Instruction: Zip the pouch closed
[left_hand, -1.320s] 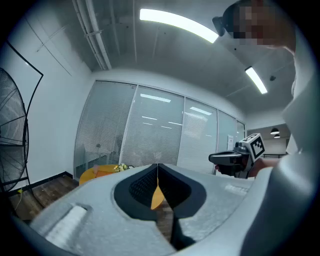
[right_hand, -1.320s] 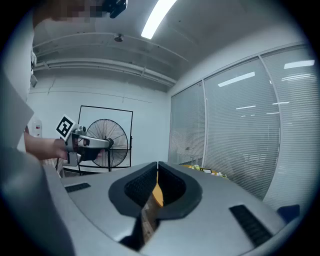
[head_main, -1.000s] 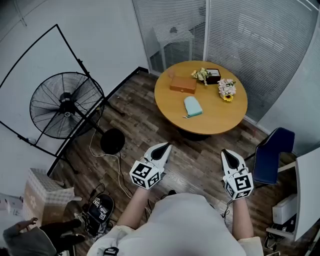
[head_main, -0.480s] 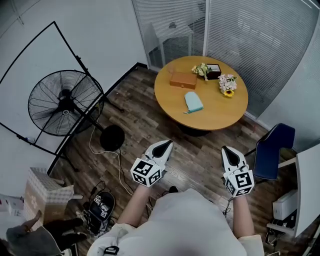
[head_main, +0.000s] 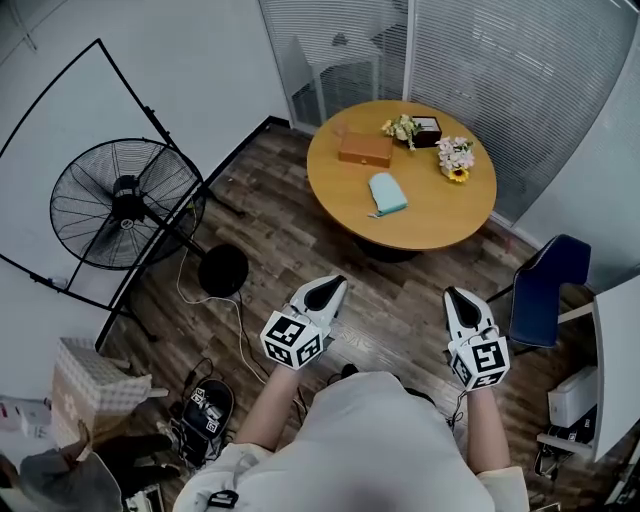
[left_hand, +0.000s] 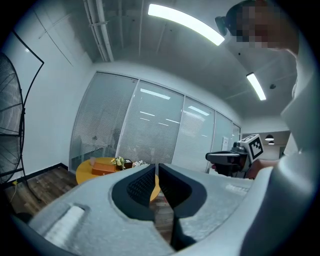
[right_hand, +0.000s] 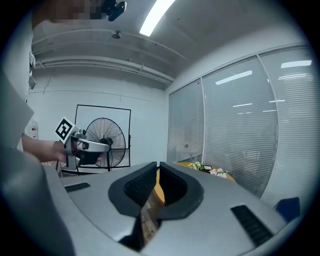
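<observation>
The teal pouch (head_main: 386, 193) lies flat on the round wooden table (head_main: 425, 225), well ahead of both grippers and apart from them. My left gripper (head_main: 330, 288) hangs over the floor short of the table, jaws shut with nothing between them (left_hand: 157, 167). My right gripper (head_main: 455, 297) hangs level beside it. Its jaws have just been opening by a hair and stand all but shut, with nothing between them (right_hand: 158, 167). The table (left_hand: 97, 166) shows small and distant in the left gripper view.
A brown box (head_main: 364, 149), a dark box (head_main: 428, 126) and two flower bunches (head_main: 455, 156) share the table. A standing fan (head_main: 125, 205) and its cables are at the left. A blue chair (head_main: 545, 290) is at the right, with glass partitions behind.
The head view has shifted slightly, so the table sits a little higher in the picture. Both grippers stay at about the same place.
</observation>
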